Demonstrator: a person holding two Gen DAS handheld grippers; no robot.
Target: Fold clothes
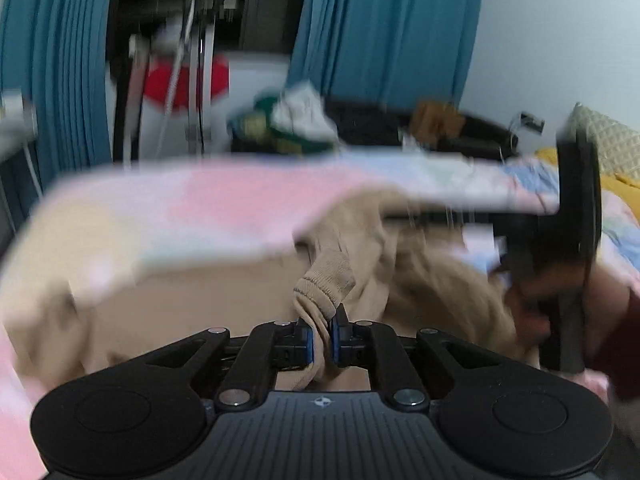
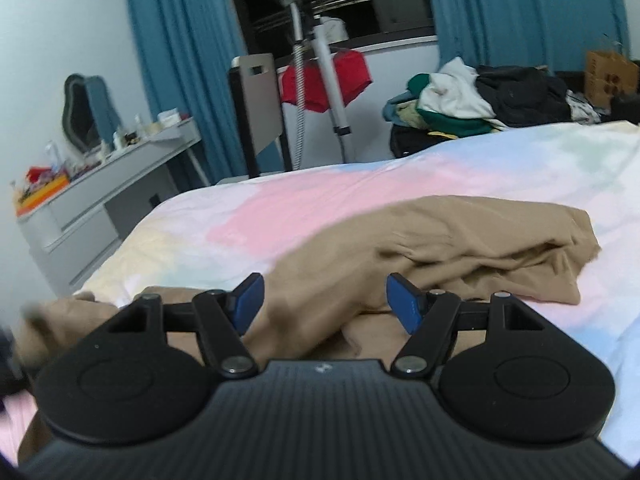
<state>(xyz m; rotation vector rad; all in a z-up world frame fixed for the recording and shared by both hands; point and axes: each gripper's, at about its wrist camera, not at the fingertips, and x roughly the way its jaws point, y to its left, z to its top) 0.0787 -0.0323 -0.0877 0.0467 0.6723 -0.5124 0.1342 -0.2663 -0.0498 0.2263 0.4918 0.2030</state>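
Left wrist view: left tool [image 1: 323,334] clenched on the ribbed cuff [image 1: 324,286] of the tan knit garment [image 1: 404,280], cuff lifted off the pastel patchwork bed cover [image 1: 208,200]; much blurred

Right wrist view: right tool [image 2: 325,300] released, jaws spread just above the same crumpled garment [image 2: 460,240] lying on the bed [image 2: 248,216], gripping nothing

Probably the opening grasp; next, closing on a second edge to spread it flat

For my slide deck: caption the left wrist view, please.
Left claw shut on the ribbed cuff of a tan garment over a pastel bedspread.
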